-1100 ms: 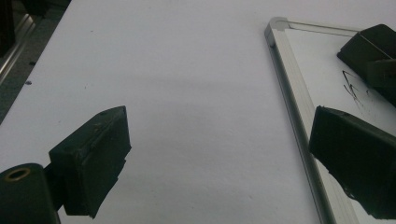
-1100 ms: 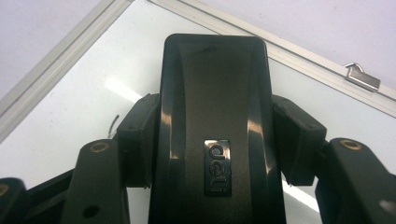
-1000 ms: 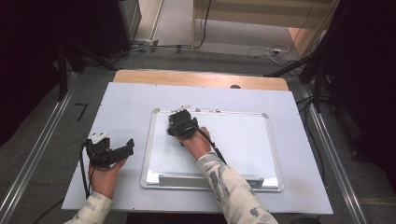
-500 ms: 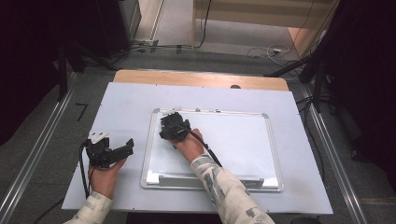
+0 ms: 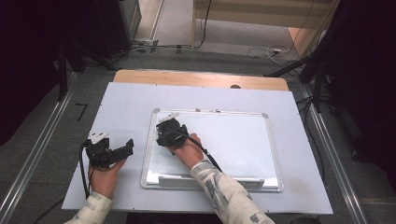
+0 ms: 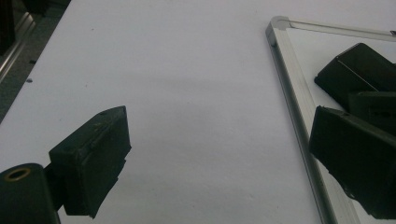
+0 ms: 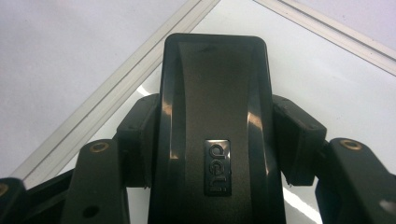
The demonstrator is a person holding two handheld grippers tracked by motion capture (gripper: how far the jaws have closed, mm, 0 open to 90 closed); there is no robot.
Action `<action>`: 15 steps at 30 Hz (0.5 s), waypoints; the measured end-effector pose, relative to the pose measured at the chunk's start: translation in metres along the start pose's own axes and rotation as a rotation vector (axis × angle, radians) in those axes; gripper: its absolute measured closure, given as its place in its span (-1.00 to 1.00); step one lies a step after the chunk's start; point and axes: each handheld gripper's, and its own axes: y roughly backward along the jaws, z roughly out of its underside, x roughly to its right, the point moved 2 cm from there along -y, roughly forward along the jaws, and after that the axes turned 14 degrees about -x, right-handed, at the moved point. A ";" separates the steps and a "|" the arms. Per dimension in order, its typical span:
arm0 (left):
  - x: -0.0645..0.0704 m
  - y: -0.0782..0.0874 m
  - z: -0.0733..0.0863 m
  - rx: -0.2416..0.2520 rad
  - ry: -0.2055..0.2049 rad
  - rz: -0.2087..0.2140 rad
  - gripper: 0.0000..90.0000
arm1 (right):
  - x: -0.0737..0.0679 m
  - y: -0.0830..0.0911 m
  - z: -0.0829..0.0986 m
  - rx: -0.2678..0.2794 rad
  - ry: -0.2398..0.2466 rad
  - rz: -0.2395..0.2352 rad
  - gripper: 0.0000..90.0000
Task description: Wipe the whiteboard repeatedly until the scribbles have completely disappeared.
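One black eraser [image 7: 215, 130], marked with a small raised logo, is clamped between the jaws of the right tongs [image 5: 164, 133], which are closed on its two long sides. It is held low over the whiteboard [image 5: 233, 140], near the board's upper left corner as seen from the high view, and the aluminium frame [image 7: 116, 93] runs diagonally just beyond its front end in the right gripper view. Whether the underside is pressed to the white surface cannot be told. The grip across the long sides is judged to keep the flat wiping face turned down toward the board, so that it can be dragged without twisting.

No writing can be made out on the whiteboard; its surface appears clean and glossy, with a shelf along the near edge [image 5: 210, 181].

The board lies flat on the pale tabletop [image 5: 121, 107], slightly right of centre. The left tongs [image 5: 112, 151] are held apart from the work, over bare tabletop just left of the board's frame, with their jaws spread wide and nothing between them. This position is judged to be one of waiting, close enough for the frame to be steadied if the board should slide under a wiping stroke.
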 end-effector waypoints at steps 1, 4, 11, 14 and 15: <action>-0.001 0.000 0.000 -0.003 -0.002 -0.002 -0.87 | 0.002 0.000 0.000 0.000 0.003 0.002 -0.16; -0.002 0.000 0.001 -0.005 0.004 -0.004 -0.87 | 0.010 0.000 -0.001 -0.004 -0.014 0.010 -0.16; -0.002 0.000 0.001 -0.003 0.005 -0.005 -0.87 | 0.032 -0.001 -0.002 -0.008 -0.066 0.029 -0.16; -0.001 0.000 0.001 -0.004 0.003 -0.003 -0.87 | 0.040 -0.001 -0.001 -0.008 -0.082 0.040 -0.16; -0.001 0.000 0.001 -0.004 0.003 -0.003 -0.87 | 0.042 -0.001 -0.001 -0.009 -0.090 0.042 -0.16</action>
